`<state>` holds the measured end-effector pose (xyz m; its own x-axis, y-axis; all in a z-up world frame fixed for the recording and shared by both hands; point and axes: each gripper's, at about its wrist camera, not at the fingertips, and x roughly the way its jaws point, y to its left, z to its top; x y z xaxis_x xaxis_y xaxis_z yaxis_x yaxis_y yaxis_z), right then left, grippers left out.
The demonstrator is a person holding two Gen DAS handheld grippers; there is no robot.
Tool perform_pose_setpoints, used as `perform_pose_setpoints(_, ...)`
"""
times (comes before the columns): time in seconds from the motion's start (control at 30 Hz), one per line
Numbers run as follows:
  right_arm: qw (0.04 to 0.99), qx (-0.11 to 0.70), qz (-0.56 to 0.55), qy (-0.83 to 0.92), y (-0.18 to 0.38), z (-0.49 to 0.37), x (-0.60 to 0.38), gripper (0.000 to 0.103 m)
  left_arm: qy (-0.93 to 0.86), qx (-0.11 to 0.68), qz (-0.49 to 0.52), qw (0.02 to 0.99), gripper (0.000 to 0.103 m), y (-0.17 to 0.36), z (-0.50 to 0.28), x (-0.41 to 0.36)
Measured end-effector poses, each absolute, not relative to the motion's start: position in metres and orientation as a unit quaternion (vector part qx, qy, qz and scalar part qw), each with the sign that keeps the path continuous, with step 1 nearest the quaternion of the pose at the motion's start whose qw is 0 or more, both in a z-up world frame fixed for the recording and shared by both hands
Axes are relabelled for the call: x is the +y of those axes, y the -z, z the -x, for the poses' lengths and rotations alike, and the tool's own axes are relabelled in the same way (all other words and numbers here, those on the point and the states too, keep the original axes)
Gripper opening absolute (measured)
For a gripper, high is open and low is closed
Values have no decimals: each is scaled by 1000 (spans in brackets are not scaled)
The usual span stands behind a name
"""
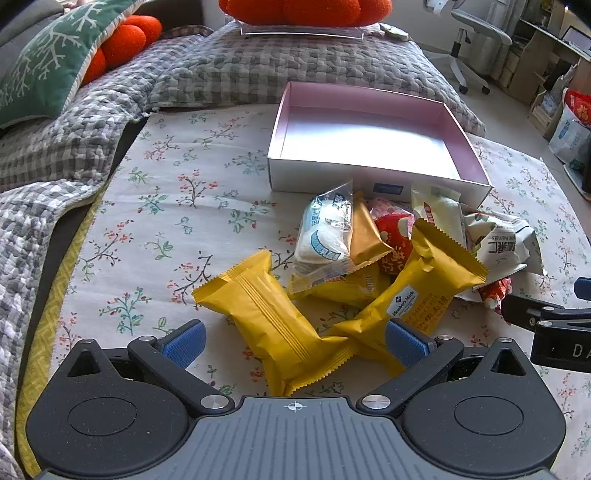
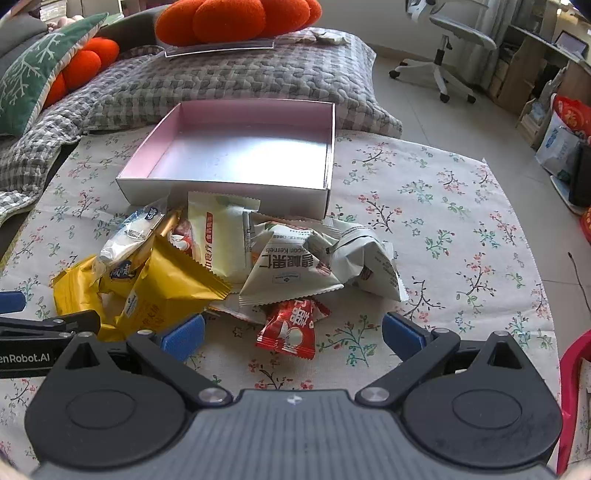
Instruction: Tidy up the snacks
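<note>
A pile of wrapped snacks lies on a floral cloth in front of an empty silver box with a pink inside (image 1: 373, 136) (image 2: 236, 155). My left gripper (image 1: 295, 345) is open, and a yellow packet (image 1: 266, 314) lies between its blue pads without being pressed. A second yellow packet (image 1: 413, 291) leans by the right pad. My right gripper (image 2: 293, 338) is open above a small red packet (image 2: 291, 328). Pale green packets (image 2: 291, 264) and a clear white-filled packet (image 1: 325, 236) sit further back in the pile.
Grey checked quilt (image 1: 221, 70) and orange cushions (image 2: 229, 18) lie behind the box. A green pillow (image 1: 44, 59) sits at far left. An office chair (image 2: 443, 48), shelves and bags stand on the tiled floor at right. A red rim (image 2: 569, 387) shows at the right edge.
</note>
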<state>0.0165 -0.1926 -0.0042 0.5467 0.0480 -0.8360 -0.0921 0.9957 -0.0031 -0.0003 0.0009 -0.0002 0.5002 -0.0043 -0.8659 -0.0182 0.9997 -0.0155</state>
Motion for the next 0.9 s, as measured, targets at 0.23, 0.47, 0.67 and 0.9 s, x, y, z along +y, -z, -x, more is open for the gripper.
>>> perform_pose_setpoints(0.23,879,475,23,-43,5,-16,-193,102,-1,500,12,866,103,0,1,0)
perform_pose_setpoints(0.47,878,475,23,-43,4,-16,-192,102,-2,501,12,865,103,0,1,0)
perform_pose_setpoints(0.67,878,475,23,-43,4,-16,-192,102,-2,501,12,865,103,0,1,0)
perform_pose_setpoints(0.9,878,475,24,-42,5,-15,-191,102,-1,501,12,865,103,1,1,0)
